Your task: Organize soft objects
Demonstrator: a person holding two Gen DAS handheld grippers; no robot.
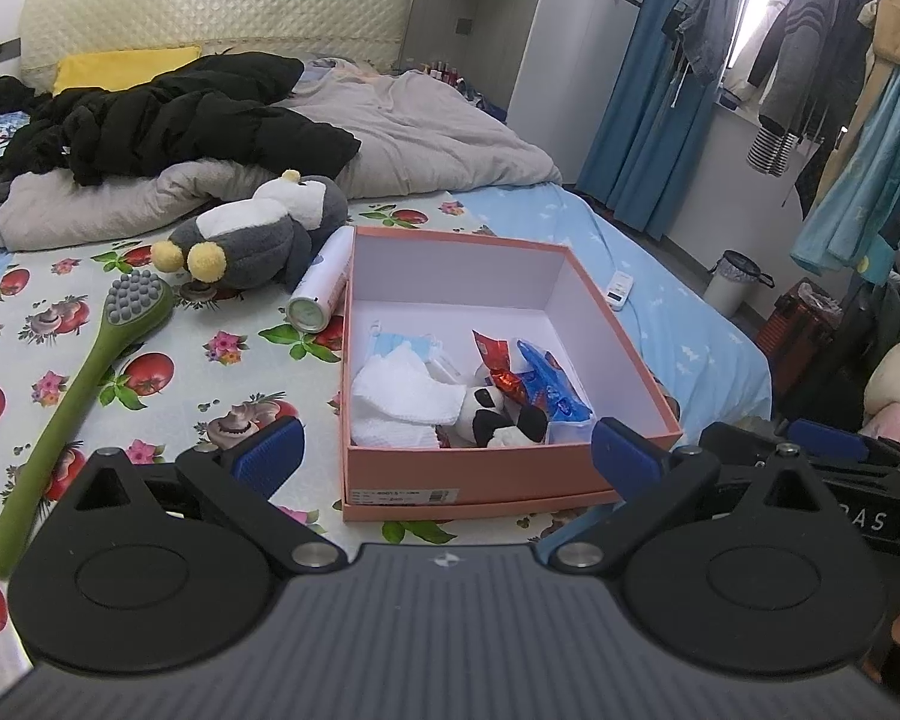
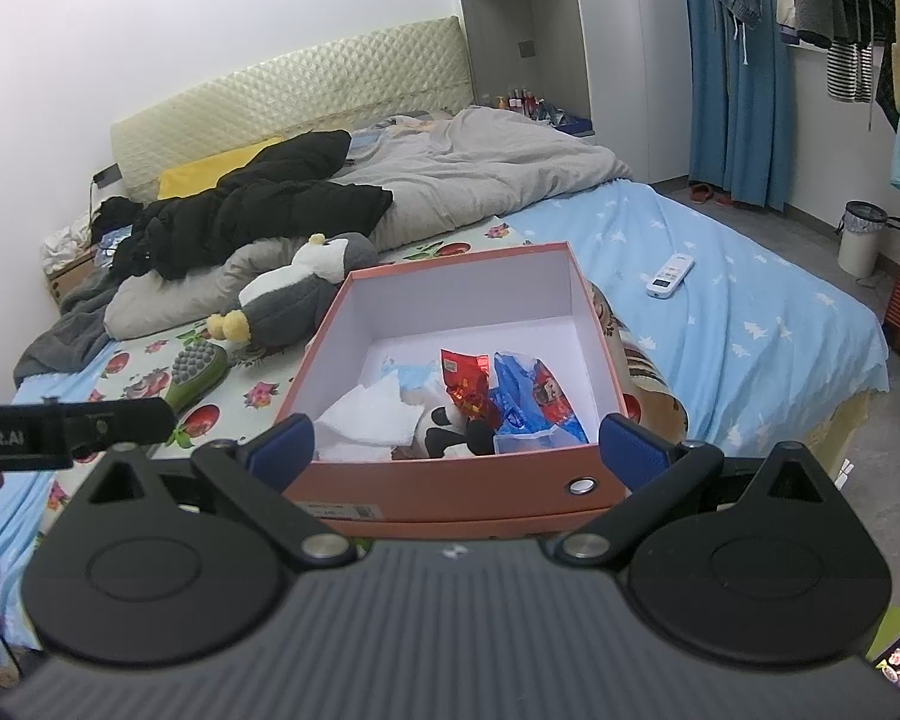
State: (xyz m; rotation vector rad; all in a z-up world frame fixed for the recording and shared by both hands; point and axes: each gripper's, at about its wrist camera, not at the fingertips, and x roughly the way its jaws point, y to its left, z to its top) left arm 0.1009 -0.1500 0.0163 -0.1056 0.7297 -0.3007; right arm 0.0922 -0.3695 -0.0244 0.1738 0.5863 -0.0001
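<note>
An open pink box [image 1: 480, 471] [image 2: 450, 489] stands on the bed. Inside lie a white cloth [image 1: 402, 399] [image 2: 366, 420], a small panda plush [image 1: 498, 417] [image 2: 450, 429], red and blue snack packets [image 1: 546, 384] [image 2: 528, 396] and a blue face mask [image 1: 402, 345]. A grey and white penguin plush [image 1: 258, 234] [image 2: 300, 288] lies on the flowered sheet behind the box. My left gripper [image 1: 447, 450] hangs open before the box's near wall, holding nothing. My right gripper [image 2: 456, 450] is open too, just before the same wall, empty.
A green massage brush [image 1: 84, 384] [image 2: 195, 369] and a white spray can [image 1: 324, 282] lie left of the box. A black jacket [image 1: 168, 120] and grey duvet [image 1: 426, 126] cover the far bed. A white remote [image 2: 669, 276] rests on the blue sheet; a bin [image 2: 864, 237] stands on the floor.
</note>
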